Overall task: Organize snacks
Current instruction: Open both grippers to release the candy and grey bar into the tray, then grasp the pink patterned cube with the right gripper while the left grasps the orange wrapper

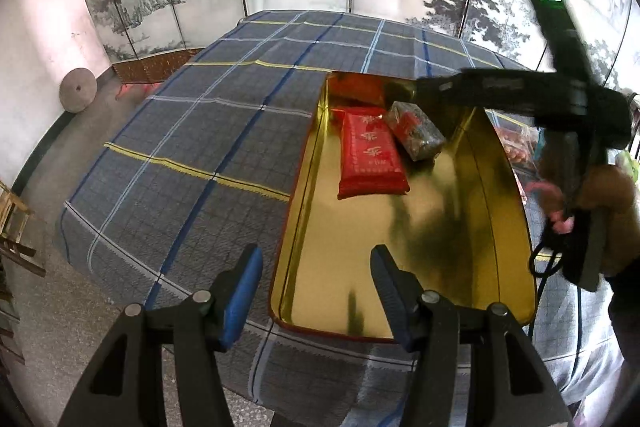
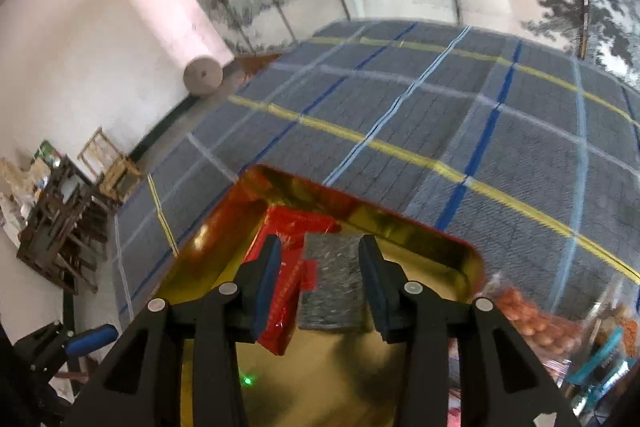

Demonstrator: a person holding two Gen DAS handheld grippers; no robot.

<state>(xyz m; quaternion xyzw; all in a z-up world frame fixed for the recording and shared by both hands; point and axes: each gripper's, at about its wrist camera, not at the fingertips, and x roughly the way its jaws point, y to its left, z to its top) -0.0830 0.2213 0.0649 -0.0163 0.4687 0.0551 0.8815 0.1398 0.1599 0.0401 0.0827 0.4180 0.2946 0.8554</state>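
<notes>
The left tool point(image 1: 316, 291) hangs spread and holding nothing above the near left rim of the gold tin tray point(image 1: 460, 227); one blue pad lies outside that rim, over the plaid cloth point(image 1: 200, 131) of the tabletop, the other inside it. Left of the tray the cloth runs bare to its edge, and the tray's near half is open gold floor. At the tray's far end lies a flat red snack packet point(image 1: 370, 155), with a clear-wrapped dark snack block point(image 1: 416, 135) just beside it on the right, tilted and overlapping its far corner. The right tool point(image 2: 318, 287) hangs over that end, fingers spread on either side of the block without touching it. Right of the tray, more snack bags point(image 2: 532, 319) crowd near its rim.
</notes>
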